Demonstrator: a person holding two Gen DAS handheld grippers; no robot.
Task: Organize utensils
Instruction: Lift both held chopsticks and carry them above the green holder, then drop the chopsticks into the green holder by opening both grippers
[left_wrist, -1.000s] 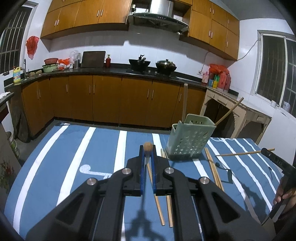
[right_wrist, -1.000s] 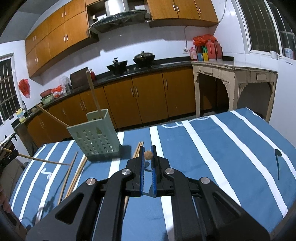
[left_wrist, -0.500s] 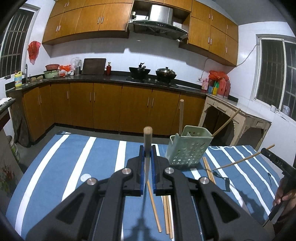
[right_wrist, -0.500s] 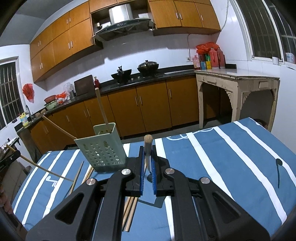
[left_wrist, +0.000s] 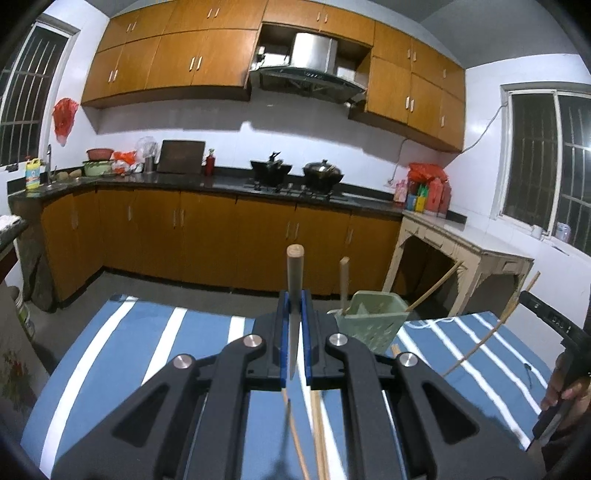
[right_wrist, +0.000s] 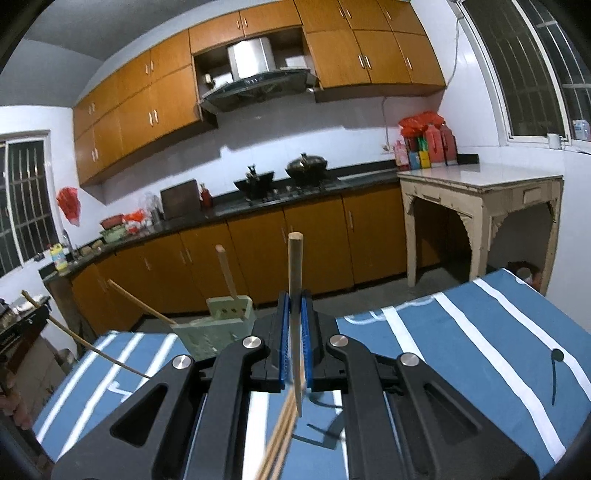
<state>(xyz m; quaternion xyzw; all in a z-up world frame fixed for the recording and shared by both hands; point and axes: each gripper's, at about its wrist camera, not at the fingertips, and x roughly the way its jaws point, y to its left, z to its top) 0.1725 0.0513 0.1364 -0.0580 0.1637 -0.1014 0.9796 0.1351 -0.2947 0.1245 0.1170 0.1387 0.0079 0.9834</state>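
Striped tablecloth below, each gripper's jaws clamp a chopstick upright.

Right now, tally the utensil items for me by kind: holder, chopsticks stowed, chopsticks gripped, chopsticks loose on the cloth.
Green utensil holder: 1
Chopsticks standing in it: 2
Gripped chopsticks: 2, one in the left gripper, one in the right gripper
Loose chopsticks on the striped cloth: at least 3, partly hidden
Total: at least 8
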